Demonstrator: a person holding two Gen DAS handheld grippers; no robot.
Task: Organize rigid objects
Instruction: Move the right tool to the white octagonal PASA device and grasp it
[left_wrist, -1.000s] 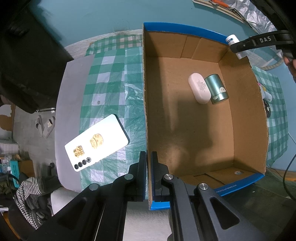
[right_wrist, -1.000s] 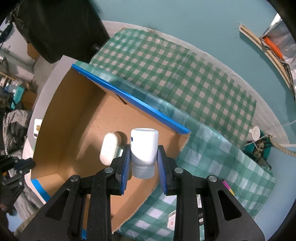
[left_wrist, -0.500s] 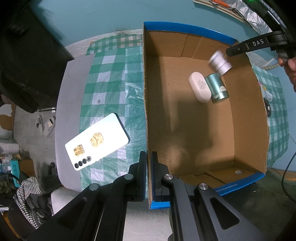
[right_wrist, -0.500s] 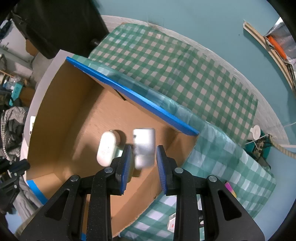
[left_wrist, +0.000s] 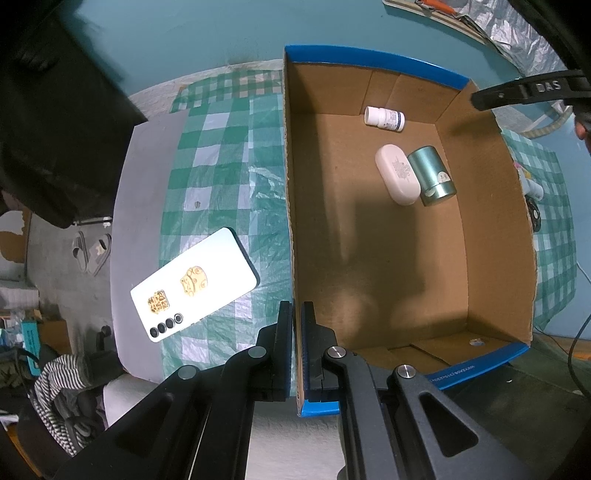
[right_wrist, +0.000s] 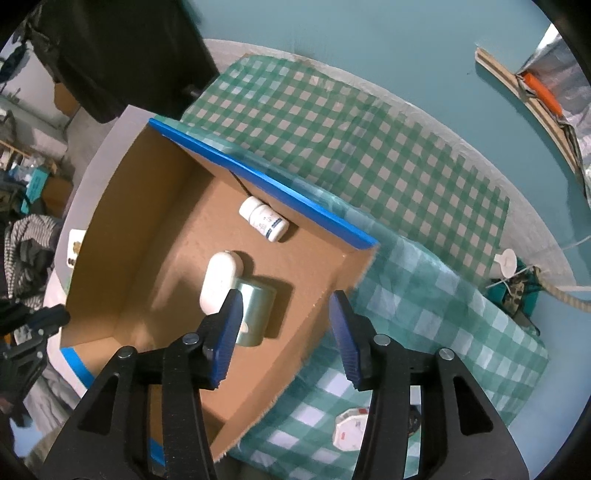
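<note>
A cardboard box (left_wrist: 484, 206) with blue-taped rims stands on the checked cloth. Inside lie a white pill bottle (left_wrist: 384, 118) on its side by the far wall, a white oval case (left_wrist: 397, 173) and a teal metal can (left_wrist: 432, 175). My left gripper (left_wrist: 297, 314) is shut on the box's left wall, near its front corner. My right gripper (right_wrist: 286, 302) hangs above the box's right side, its jaws opening with nothing between them. The pill bottle (right_wrist: 263, 223), the oval case (right_wrist: 219, 280) and the can (right_wrist: 255, 314) lie below it.
A white phone (left_wrist: 194, 284) with gold stickers lies face down on the green checked cloth (left_wrist: 225, 177) left of the box. Right of the box, a small white and red object (right_wrist: 349, 428) rests on the cloth. Beyond the table's left edge are slippers (left_wrist: 92, 251) and clothes.
The right gripper let go of the white pill bottle. It dropped into the box and now lies on its side by the far wall. The jaws have spread apart. The left gripper stayed put.
</note>
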